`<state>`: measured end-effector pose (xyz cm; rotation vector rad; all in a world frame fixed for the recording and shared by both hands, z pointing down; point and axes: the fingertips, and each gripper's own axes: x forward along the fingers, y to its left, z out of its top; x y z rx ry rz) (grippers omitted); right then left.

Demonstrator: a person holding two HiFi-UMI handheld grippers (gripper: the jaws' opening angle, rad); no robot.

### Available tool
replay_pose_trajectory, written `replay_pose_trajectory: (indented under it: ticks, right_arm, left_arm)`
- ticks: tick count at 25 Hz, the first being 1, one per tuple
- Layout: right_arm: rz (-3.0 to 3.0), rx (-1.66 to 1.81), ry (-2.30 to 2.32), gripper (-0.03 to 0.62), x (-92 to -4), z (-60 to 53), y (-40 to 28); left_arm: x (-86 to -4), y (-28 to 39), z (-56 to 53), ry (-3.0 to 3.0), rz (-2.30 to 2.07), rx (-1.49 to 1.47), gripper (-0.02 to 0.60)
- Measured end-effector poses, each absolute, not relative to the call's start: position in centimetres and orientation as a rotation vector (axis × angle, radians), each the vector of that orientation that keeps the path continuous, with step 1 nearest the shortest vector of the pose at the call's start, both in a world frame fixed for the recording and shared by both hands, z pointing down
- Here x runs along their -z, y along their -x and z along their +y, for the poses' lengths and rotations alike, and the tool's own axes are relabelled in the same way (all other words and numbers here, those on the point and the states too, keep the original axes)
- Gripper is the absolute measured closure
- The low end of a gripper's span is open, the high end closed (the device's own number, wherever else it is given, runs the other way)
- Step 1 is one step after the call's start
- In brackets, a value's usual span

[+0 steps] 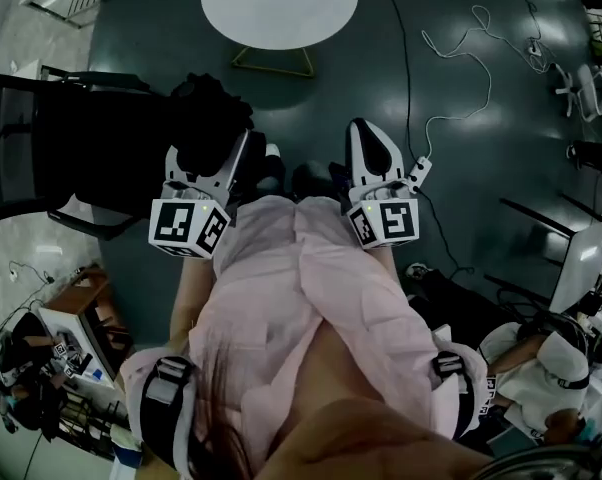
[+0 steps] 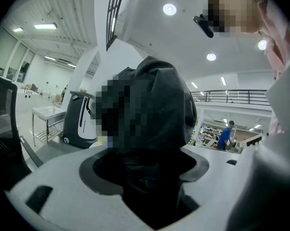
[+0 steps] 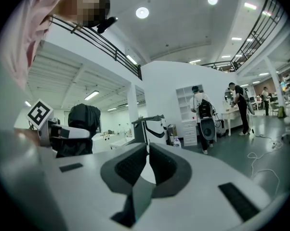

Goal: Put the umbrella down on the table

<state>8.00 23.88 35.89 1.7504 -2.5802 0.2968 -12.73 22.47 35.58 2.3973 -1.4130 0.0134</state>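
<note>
Two grippers are in our hands. Nearest to us, the left gripper (image 1: 221, 163) has its jaws spread wide and clamped around the one umbrella (image 2: 169, 105). It is a folded black bundle that fills the gap between the pads and bulges up past the tips. The right gripper (image 3: 147, 150) is clenched on nothing, its jaws meeting at the tips.

Only the gripper views settle these grips. From our head we see just the backs of both grippers and a black mass sticking out ahead of the left one. The right gripper view alone shows the pair side on: the umbrella in the left gripper, about level with the right gripper, off to its left and apart from it.

The head view alone gives the surroundings. One black chair (image 1: 41, 138) stands beside the left gripper, on its left. One cable (image 1: 461, 58) snakes over the floor to the right of the right gripper. One round white table (image 1: 281, 8) lies ahead of both grippers, well apart from the umbrella, which is in the air and not on it.

Farthest off, the right gripper view has two people (image 3: 203, 114) standing ahead and to its right. The left gripper view has one person in blue (image 2: 225, 134) past the umbrella's right side.
</note>
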Motion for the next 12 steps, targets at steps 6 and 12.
replay_pose_trajectory:
  ticks: [6, 12]
  right_arm:
    - [-2.536, -0.303, -1.740, 0.560, -36.4, 19.6, -7.7]
    - [-2.564, -0.317, -1.694, 0.560, -37.0, 17.2, -7.5]
  left_arm:
    - [-36.0, 13.1, 17.7, -2.379, -1.397, -0.004, 0.268]
    - [-36.8, 13.2, 16.0, -2.343, -1.429, -0.009, 0.267]
